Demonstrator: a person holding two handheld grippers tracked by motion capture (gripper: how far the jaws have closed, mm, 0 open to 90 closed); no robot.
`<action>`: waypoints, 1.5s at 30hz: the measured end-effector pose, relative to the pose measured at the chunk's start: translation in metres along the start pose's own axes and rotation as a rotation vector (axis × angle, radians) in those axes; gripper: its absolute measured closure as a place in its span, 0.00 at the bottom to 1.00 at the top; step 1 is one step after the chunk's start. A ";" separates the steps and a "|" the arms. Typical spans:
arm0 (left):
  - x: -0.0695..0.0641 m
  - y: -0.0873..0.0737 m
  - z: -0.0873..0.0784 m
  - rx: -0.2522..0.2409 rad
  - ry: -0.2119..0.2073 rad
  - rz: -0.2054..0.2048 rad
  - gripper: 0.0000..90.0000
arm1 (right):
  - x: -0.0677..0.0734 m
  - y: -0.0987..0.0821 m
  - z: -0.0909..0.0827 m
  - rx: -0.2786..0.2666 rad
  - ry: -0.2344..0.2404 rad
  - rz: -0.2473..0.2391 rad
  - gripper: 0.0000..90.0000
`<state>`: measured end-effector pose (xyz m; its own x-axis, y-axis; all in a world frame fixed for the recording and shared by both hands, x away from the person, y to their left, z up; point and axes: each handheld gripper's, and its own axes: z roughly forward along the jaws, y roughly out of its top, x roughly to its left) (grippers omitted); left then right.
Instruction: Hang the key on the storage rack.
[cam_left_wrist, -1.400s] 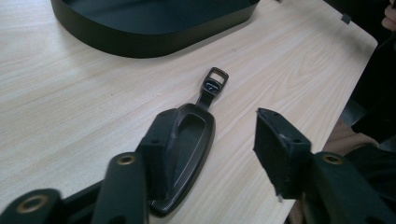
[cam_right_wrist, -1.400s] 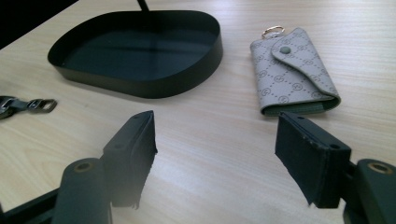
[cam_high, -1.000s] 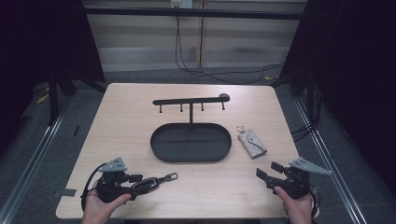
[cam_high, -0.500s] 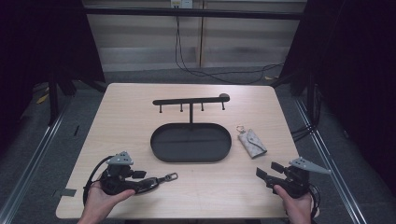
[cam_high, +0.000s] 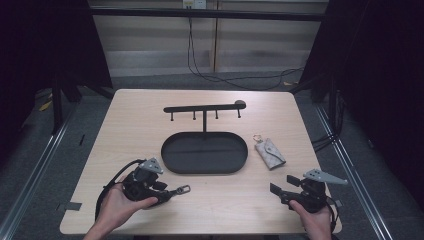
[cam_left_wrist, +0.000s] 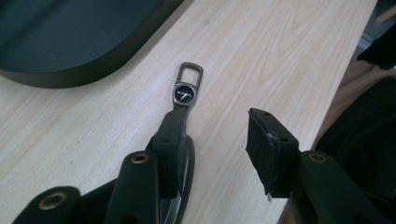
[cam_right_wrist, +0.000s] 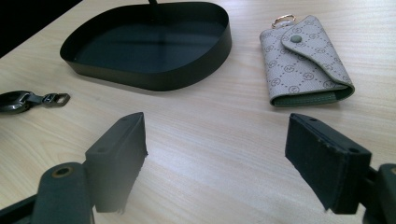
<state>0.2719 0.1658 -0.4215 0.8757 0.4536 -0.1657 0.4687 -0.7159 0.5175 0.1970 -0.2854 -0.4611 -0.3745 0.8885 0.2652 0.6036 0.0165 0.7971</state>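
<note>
1. One oval black tray (cam_high: 172, 159) sits mid-worktop (cam_high: 130, 120); nothing in it, bare floor showing in high view + right gripper view.
2. Tray carries an upright post w/ a hook bar (cam_high: 200, 107) across the top; hooks hang bare.
3. Car key fob (cam_high: 175, 192) lies flat on worktop, just in front of tray's near-left rim, not touching it.
4. Fob's long axis runs roughly left-right in high view; metal clip ring (cam_left_wrist: 190, 73) end points right, dark body end sits at left tongs (cam_high: 162, 192).
5. In left gripper view, clip end points away from camera, toward tray edge; round emblem just behind the ring.
6. Left tongs: jaws have just been closing, fob between them. One jaw lies against fob body, other jaw stands well apart w/ bare wood between, so not clamped yet.
7. Right tongs (cam_high: 282, 186): jaws have just been opening, now spread wide, nothing between them, low over near-right worktop.
8. Patterned key pouch (cam_high: 270, 153) lies flat right of tray, flap snapped, gold ring (cam_right_wrist: 284, 19) at far end; well apart from fob.
</note>
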 end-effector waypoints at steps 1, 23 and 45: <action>0.000 0.000 0.000 0.000 0.000 0.000 0.64 | 0.000 0.000 0.000 0.000 0.000 0.000 0.23; 0.002 0.040 0.013 0.126 0.037 0.072 0.66 | 0.000 -0.001 0.000 0.003 -0.003 -0.005 0.22; 0.007 0.058 0.050 0.328 0.022 0.095 0.62 | 0.001 -0.001 0.001 0.012 -0.008 -0.009 0.23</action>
<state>0.3107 0.1008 -0.4348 0.9162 0.3854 -0.1098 0.4007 -0.8865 0.2314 0.1970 -0.2838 -0.4624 -0.3744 0.8919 0.2538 0.6090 0.0301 0.7926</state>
